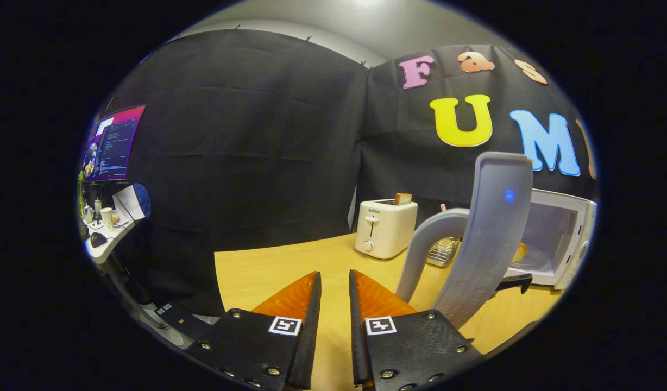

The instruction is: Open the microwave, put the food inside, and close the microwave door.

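Note:
My gripper (334, 273) hangs over the wooden table (268, 271), its fingers drawn almost together with only a thin strip of table showing between them and nothing held. To the right of the fingers stands the white microwave (570, 244). Its grey door (488, 244) is swung open and seen edge-on, just beside my right finger (374, 296). The curved door handle (426, 244) faces me. Inside the cavity, partly hidden by the door, lies a yellowish piece of food (521, 252).
A white toaster (385, 228) with a slice of bread (403, 199) stands beyond the fingers. A small metal rack (442, 251) sits between toaster and microwave. Far left, past the table's edge, a desk (106, 241) carries a monitor (113, 144), cups and a mouse.

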The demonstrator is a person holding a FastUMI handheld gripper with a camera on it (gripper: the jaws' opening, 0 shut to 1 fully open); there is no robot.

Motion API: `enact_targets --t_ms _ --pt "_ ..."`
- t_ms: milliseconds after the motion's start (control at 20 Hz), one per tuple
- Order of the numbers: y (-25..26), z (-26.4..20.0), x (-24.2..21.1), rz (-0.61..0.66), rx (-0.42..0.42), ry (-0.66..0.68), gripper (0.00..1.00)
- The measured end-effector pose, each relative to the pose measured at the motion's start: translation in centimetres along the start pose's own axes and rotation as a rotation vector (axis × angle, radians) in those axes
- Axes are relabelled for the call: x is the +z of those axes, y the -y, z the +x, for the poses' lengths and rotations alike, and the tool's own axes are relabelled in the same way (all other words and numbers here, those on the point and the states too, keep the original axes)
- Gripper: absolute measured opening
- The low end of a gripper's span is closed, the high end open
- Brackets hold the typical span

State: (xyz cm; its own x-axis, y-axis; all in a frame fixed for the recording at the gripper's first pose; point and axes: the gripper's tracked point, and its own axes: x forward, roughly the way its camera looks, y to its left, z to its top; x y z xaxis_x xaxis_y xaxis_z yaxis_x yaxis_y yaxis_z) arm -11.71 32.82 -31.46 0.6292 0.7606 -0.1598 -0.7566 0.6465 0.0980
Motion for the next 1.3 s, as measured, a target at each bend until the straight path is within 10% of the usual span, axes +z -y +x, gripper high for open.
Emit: enact_targets --t_ms 150,600,1300 --pt "0.3 0.6 -1.0 0.046 0.009 -0.03 0.05" --pt "3.9 -1.6 -1.4 0.079 -0.132 -0.023 0.05" --pt "22.8 -7.1 -1.8 0.139 -0.5 -0.026 0.05"
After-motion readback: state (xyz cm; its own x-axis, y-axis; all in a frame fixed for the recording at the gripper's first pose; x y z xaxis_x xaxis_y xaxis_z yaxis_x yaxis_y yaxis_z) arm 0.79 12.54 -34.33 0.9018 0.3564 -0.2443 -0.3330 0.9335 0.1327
